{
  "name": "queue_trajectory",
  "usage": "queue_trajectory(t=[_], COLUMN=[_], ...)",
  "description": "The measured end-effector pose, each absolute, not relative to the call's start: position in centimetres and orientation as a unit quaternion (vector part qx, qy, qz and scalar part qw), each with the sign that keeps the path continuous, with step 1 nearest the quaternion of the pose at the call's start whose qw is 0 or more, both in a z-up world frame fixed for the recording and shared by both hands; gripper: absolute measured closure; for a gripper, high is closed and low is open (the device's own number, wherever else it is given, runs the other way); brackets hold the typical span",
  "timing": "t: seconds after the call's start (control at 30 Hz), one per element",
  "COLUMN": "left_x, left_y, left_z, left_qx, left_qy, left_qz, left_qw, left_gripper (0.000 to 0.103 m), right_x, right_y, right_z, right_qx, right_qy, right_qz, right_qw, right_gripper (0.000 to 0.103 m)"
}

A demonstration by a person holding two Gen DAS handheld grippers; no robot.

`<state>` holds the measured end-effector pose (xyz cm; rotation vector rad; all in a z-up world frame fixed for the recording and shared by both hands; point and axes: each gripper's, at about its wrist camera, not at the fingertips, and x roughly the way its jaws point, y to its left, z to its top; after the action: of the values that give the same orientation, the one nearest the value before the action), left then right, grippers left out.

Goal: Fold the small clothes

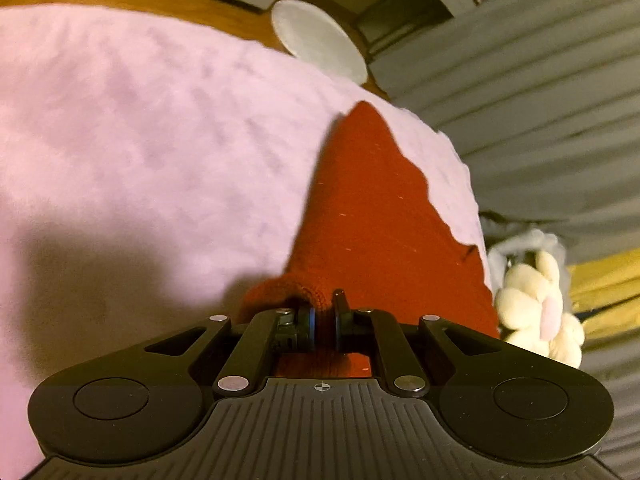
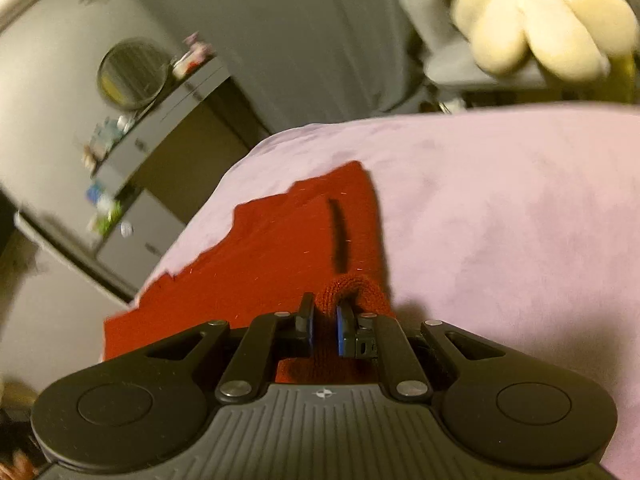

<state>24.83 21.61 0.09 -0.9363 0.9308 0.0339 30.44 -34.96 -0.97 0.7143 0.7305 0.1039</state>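
A red knit garment (image 1: 360,216) lies on a pink fleece blanket (image 1: 140,128). In the left wrist view my left gripper (image 1: 325,320) is shut on a bunched edge of the red garment, which stretches away from the fingers. In the right wrist view my right gripper (image 2: 325,320) is shut on another bunched edge of the same red garment (image 2: 260,248), which spreads to the left over the pink blanket (image 2: 500,200). A dark line runs down the garment just ahead of the right fingers.
A white round plate (image 1: 318,40) lies on the wooden surface beyond the blanket. A cream flower-shaped plush (image 1: 536,312) sits off the blanket's right edge; it also shows in the right wrist view (image 2: 532,20). Grey drawers (image 2: 160,152) with a round mirror stand at left.
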Motion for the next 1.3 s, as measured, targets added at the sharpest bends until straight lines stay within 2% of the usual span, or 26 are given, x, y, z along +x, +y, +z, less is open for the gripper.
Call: queue_trajectory(t=[0.1,0.17,0.2,0.23,0.3,0.37,0.43,0.5,0.6,0.7,0.9,0.93,0.97,1.03,1.07,1.13,1.3], left_x=[24.3,23.7,23.2,22.7,21.7,20.8,20.0,19.4,19.1,18.5,20.5,20.6,20.8,21.6,22.0,22.7,24.0], left_y=[22.7,23.3,23.6,23.8,24.2,23.9,23.2,22.3,21.0,21.2,20.0,19.8,19.6,19.0,18.7,18.0,18.9], left_z=[-0.5,-0.4,-0.1,0.3,0.9,1.2,1.3,1.0,0.3,0.2,0.1,0.0,0.0,-0.2,-0.2,0.1,0.7], left_qx=[-0.453,-0.456,-0.449,-0.439,-0.415,-0.382,-0.342,-0.299,-0.27,-0.278,-0.235,-0.235,-0.233,-0.236,-0.235,-0.228,-0.297], left_qy=[0.426,0.42,0.412,0.402,0.389,0.384,0.382,0.387,0.394,0.381,0.369,0.366,0.365,0.38,0.388,0.393,0.359], left_qz=[0.007,0.005,0.013,0.019,0.022,0.001,-0.019,-0.044,-0.086,-0.105,-0.12,-0.133,-0.137,-0.147,-0.149,-0.149,-0.115], left_qw=[0.783,0.785,0.793,0.803,0.822,0.841,0.858,0.871,0.874,0.875,0.891,0.891,0.891,0.882,0.879,0.879,0.877], left_gripper=[0.091,0.087,0.083,0.082,0.078,0.07,0.054,0.045,0.045,0.029,0.028,0.025,0.025,0.026,0.028,0.039,0.054], right_x=[29.9,29.2,28.9,28.4,27.5,26.9,26.5,26.9,27.8,28.6,29.9,29.9,29.8,29.8,29.7,29.8,29.8], right_y=[-36.3,-37.2,-37.7,-38.2,-39.4,-40.1,-39.1,-37.4,-35.2,-33.8,-31.7,-31.5,-31.3,-31.1,-31.0,-30.9,-30.5], right_z=[-1.8,-1.9,-1.8,-1.8,-1.6,-1.1,-0.1,0.1,-0.2,-0.6,-1.9,-1.9,-1.8,-1.7,-1.6,-1.5,-1.3], right_qx=[0.359,0.369,0.375,0.383,0.399,0.394,0.307,0.222,0.159,0.124,0.093,0.091,0.085,0.068,0.062,0.055,0.041], right_qy=[0.34,0.329,0.319,0.303,0.277,0.265,0.275,0.298,0.315,0.316,0.313,0.31,0.305,0.303,0.302,0.3,0.301], right_qz=[0.056,0.073,0.087,0.104,0.132,0.144,0.127,0.126,0.13,0.137,0.135,0.134,0.131,0.126,0.126,0.125,0.121], right_qw=[0.867,0.866,0.866,0.867,0.864,0.868,0.902,0.92,0.927,0.93,0.936,0.937,0.939,0.942,0.943,0.944,0.945], right_gripper=[0.091,0.087,0.075,0.054,0.041,0.041,0.041,0.041,0.041,0.041,0.042,0.044,0.046,0.063,0.066,0.075,0.076])
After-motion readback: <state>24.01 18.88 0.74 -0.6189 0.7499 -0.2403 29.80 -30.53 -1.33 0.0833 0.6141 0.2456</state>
